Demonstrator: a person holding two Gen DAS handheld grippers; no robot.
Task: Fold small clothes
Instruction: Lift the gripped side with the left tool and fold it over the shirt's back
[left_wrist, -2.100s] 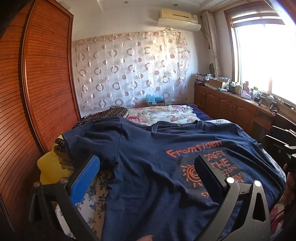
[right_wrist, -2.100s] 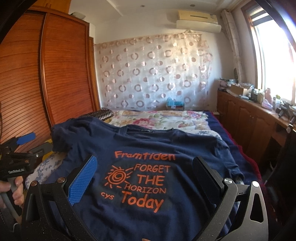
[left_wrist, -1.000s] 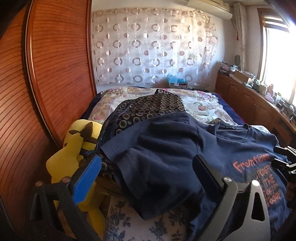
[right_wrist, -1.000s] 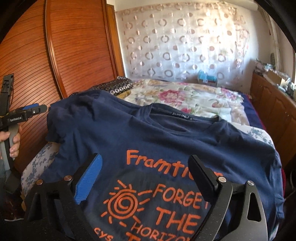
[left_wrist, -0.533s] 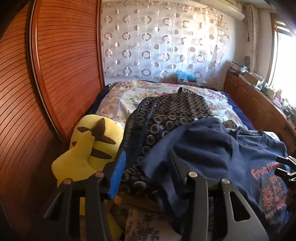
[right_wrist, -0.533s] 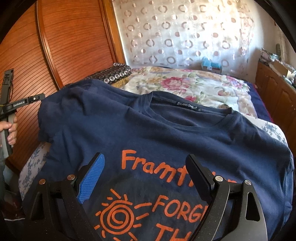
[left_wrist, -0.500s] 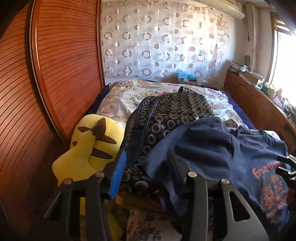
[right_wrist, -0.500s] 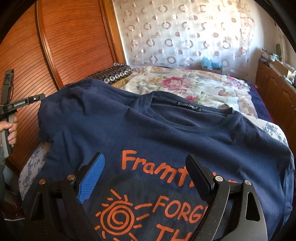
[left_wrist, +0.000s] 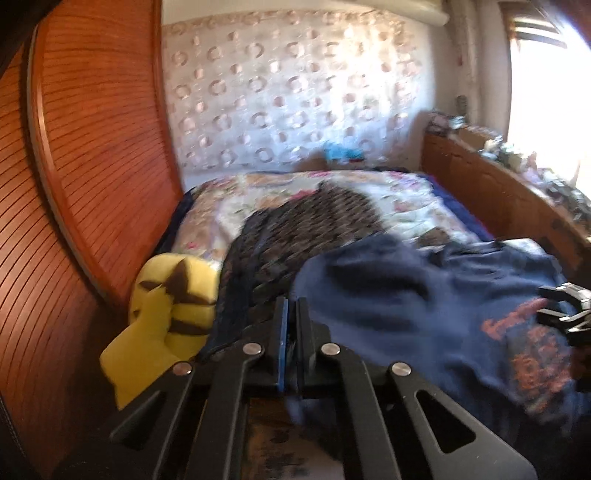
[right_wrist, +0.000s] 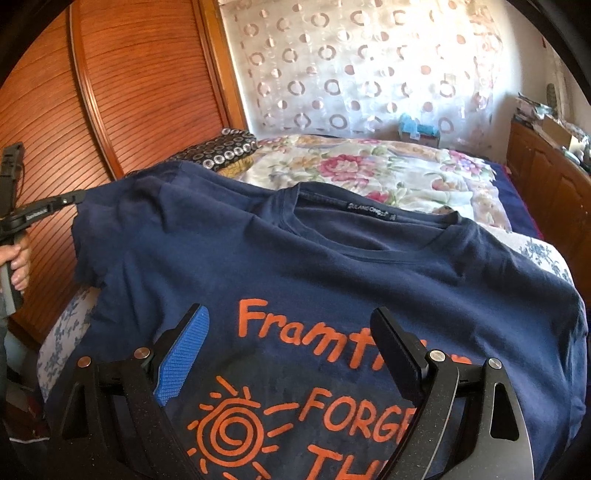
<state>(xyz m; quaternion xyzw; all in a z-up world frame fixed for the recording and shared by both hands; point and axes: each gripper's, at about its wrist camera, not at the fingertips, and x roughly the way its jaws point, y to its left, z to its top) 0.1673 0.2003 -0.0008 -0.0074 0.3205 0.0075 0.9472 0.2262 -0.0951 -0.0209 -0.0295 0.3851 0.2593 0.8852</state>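
A navy T-shirt (right_wrist: 332, 266) with orange lettering lies face up on the bed, collar toward the far wall. My right gripper (right_wrist: 291, 325) is open and hovers over the chest print, holding nothing. In the left wrist view my left gripper (left_wrist: 291, 314) is shut on the edge of the T-shirt's left sleeve (left_wrist: 369, 306). The left gripper also shows at the left edge of the right wrist view (right_wrist: 70, 201), at the sleeve tip.
A black dotted garment (left_wrist: 306, 225) lies beside the shirt on the floral quilt (right_wrist: 369, 170). A yellow plush toy (left_wrist: 166, 314) sits at the bed's left edge by the wooden wardrobe (left_wrist: 92, 147). A wooden cabinet (right_wrist: 546, 184) runs along the right.
My left gripper has closed from half open onto the sleeve edge. The right gripper has moved slightly forward over the print and stays open.
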